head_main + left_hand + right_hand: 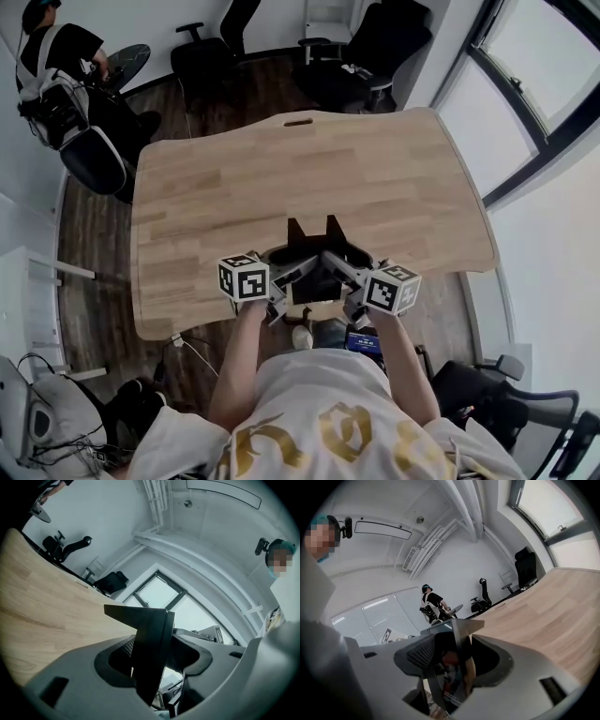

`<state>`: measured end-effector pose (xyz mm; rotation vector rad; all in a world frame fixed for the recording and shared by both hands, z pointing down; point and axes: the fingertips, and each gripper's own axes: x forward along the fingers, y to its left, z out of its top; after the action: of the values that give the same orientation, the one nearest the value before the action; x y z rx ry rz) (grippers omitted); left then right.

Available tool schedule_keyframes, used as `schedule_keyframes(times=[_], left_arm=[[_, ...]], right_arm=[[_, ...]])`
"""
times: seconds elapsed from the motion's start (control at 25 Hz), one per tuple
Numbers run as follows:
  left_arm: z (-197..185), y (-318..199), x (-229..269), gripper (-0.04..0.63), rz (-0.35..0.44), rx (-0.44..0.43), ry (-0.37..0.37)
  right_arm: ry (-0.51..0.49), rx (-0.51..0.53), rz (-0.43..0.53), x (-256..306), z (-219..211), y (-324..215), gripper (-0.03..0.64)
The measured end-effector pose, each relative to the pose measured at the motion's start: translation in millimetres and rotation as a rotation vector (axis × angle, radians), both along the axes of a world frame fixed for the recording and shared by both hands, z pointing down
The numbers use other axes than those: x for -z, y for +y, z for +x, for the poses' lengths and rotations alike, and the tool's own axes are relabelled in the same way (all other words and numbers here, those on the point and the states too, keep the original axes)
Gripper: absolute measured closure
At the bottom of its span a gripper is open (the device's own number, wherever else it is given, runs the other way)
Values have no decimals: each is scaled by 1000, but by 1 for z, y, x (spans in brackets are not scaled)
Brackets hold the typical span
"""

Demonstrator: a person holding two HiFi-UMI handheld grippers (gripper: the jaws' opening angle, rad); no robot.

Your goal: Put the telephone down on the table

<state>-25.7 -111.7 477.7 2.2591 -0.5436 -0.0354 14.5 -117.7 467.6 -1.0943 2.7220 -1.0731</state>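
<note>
The telephone [314, 284] is a dark flat slab, held on edge between my two grippers just above the near edge of the wooden table [309, 169]. My left gripper [292, 277] grips its left end and my right gripper [343, 279] its right end. Two black pointed corners [330, 228] stick out past the jaws over the table. In the left gripper view the telephone [152, 648] stands edge-on between the grey jaws of the left gripper [157, 670], beside the table [42, 606]. The right gripper view shows the telephone's glossy face [463, 667] inside the right gripper [454, 665].
Black office chairs [211, 52] stand beyond the table's far edge. A person [56, 66] sits at a small round table at the back left. Windows [534, 84] run along the right. Another chair [506, 398] is at my lower right and a white unit [28, 281] on the left.
</note>
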Motion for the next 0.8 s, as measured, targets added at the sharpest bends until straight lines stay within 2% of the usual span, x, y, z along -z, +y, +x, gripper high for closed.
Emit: schedule_keyframes(times=[0.56,0.8], left_arm=[[-15,-21,8,373,29,19,12],[-15,-26,-1,373,8,22,5]], right_arm=[[12,22,30,9,-15,-22,387],[3,23,3,-1,-15,-27,387]])
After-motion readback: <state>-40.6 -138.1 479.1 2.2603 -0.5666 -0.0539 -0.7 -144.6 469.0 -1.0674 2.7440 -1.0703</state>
